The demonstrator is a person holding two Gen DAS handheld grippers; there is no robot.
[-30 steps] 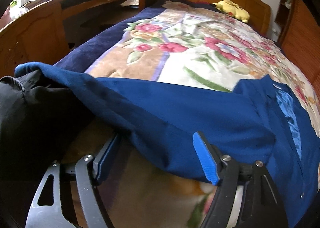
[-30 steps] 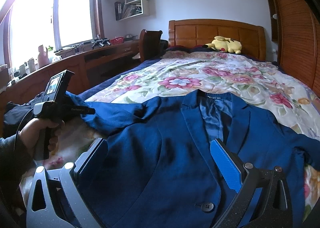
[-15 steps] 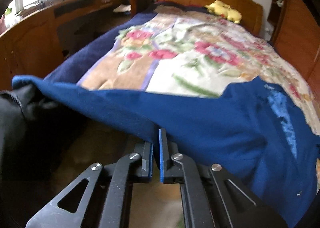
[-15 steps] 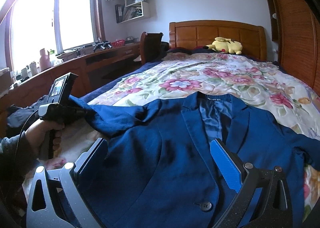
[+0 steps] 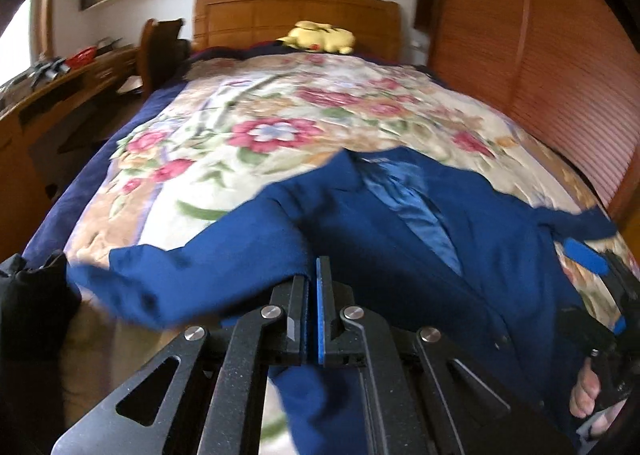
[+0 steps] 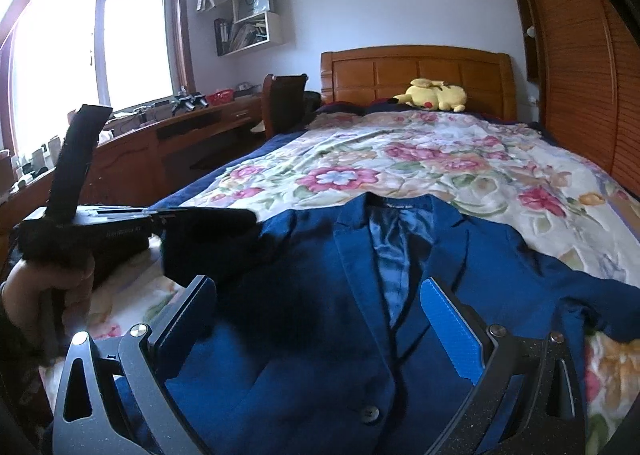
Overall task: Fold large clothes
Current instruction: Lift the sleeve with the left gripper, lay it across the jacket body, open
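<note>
Across the frame's lower half, left gripper (image 5: 312, 315) jaws pinch the blue jacket (image 6: 320, 315) sleeve; right gripper (image 6: 320, 335) jaws spread; collar label unreadable.

Each claw (image 5: 313, 309) (image 6: 328, 329) has black, speckled, triangle-cutout linkages, silver screws and blue pads (image 6: 452, 329); bare-skinned hand (image 6: 24, 287).

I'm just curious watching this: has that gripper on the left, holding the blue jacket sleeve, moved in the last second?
Yes. In the right wrist view, the left gripper has carried the sleeve inward over the jacket, away from the desk.
</note>
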